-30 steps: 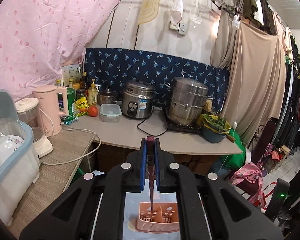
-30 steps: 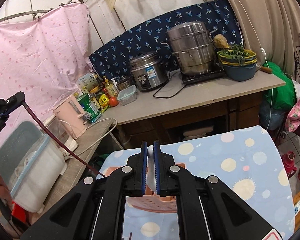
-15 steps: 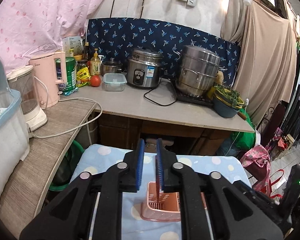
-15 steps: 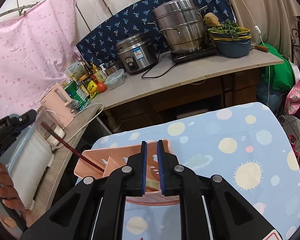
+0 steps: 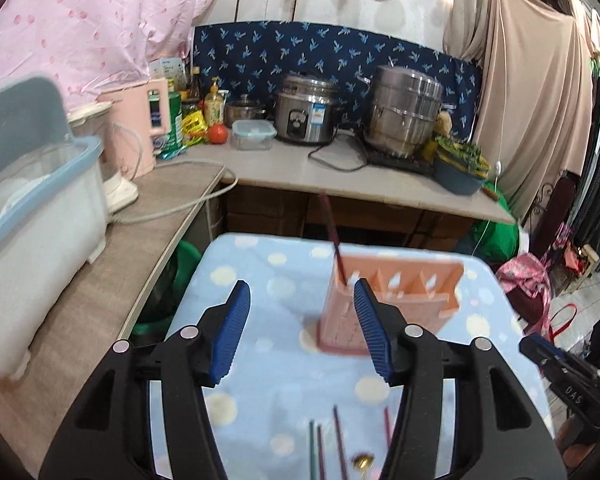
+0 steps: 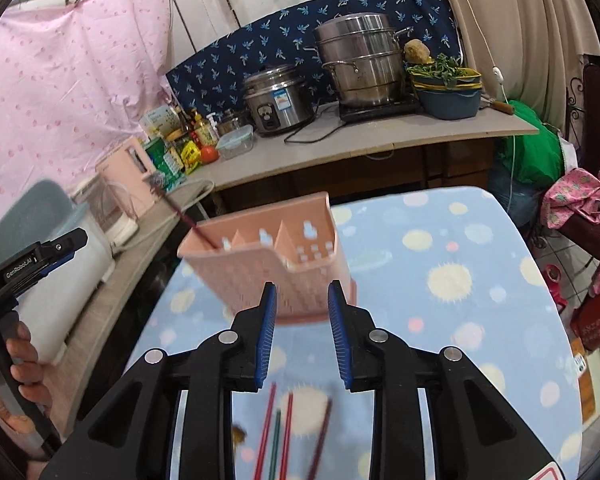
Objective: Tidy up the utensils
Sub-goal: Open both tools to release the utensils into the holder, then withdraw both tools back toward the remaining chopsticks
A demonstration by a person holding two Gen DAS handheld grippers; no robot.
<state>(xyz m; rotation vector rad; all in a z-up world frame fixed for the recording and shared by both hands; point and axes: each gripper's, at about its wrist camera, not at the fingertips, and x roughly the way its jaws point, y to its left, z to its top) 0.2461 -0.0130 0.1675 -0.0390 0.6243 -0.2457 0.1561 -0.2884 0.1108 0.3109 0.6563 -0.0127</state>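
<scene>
Nearest the cameras, several loose chopsticks (image 6: 278,436) lay on the dotted blue cloth (image 6: 480,340). Above them the left gripper (image 5: 300,322) had just been opening, its jaws wide apart with nothing between them. The right gripper (image 6: 302,330) had also just been parting, its narrower gap empty. Just beyond stood the pink utensil holder (image 6: 268,264), with 1 dark red chopstick (image 5: 332,236) leaning in its left end compartment. Farther back, a rice cooker (image 5: 306,114) sat on the counter (image 5: 284,168).
</scene>
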